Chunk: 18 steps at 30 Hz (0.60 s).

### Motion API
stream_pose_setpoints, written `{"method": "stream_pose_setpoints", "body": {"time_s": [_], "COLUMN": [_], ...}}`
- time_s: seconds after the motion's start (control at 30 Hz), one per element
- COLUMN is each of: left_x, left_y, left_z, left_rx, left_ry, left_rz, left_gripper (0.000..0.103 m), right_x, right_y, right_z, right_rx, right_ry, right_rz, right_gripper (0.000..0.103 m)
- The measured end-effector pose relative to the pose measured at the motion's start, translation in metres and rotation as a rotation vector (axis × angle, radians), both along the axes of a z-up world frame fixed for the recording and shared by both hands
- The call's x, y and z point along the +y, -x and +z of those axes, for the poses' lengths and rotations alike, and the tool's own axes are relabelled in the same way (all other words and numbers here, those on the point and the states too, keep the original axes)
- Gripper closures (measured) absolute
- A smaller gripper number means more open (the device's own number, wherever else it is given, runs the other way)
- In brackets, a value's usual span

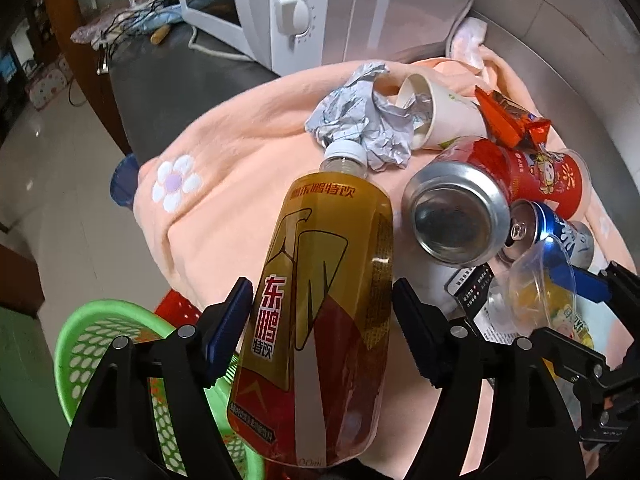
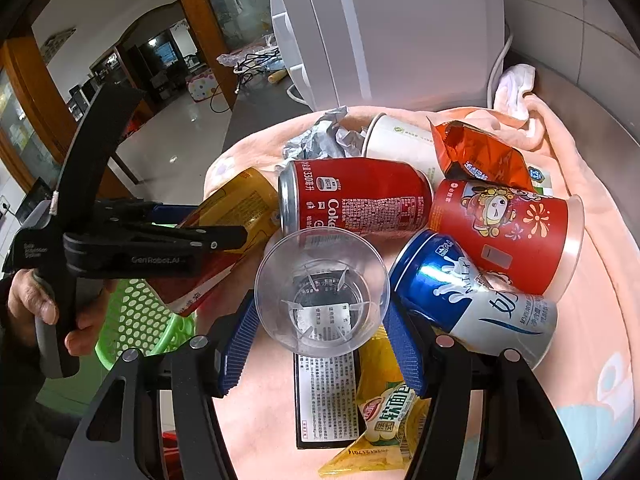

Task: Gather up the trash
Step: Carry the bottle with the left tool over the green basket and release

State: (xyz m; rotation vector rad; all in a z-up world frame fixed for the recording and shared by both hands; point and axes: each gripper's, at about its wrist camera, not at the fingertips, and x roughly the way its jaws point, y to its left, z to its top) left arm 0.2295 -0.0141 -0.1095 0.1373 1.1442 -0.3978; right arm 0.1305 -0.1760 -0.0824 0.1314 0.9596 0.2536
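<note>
1. The right gripper (image 2: 322,332) has its jaws closed on a clear cup (image 2: 322,280), with one blue pad on each side of it. The cup is thin and very light. It will bend or crack if it is squeezed hard, so a soft hold low on its wall is best.
2. The left gripper (image 1: 322,304) has the bottle (image 1: 320,260) between its jaws. The pads look pressed on the wide middle, and the cap points away. The bottle looks full of yellow drink, so I think it is heavy. Its shiny label may be slippery. The middle is a good place to hold it.
3. A hand (image 2: 36,308) holds the left gripper above a green basket (image 1: 100,344). The basket sits below the table (image 1: 160,72) edge. I think the trash goes in there.
4. On the pink blanket (image 1: 240,160) lie a yellow wrapper (image 2: 380,412) and a black card (image 2: 326,396). Both are flat and light, so they are hard to pinch.
5. Next come a blue can (image 2: 460,292), a red can (image 2: 360,196) and a red cup (image 2: 508,232). They are round and may roll. Take them across the middle.
6. Farthest are an orange bag (image 2: 480,156), a paper cup (image 2: 400,140) and crumpled paper (image 1: 360,116). All are soft and light. Any raised fold will do.
</note>
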Motion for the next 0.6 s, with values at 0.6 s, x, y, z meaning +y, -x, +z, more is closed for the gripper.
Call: {"method": "stream_pose_setpoints", "body": {"time_s": [0.6], "left_x": [0.007], "left_y": [0.014], "left_z": [0.002], "left_rx": [-0.019], "left_ry": [0.024], "left_rz": [0.029], "left_gripper": [0.033], "right_x": [0.007], "right_y": [0.008], "right_z": [0.005], "right_rx": [-0.013], "right_ry": [-0.003], "right_rz": [0.021], "right_gripper": [0.043]}}
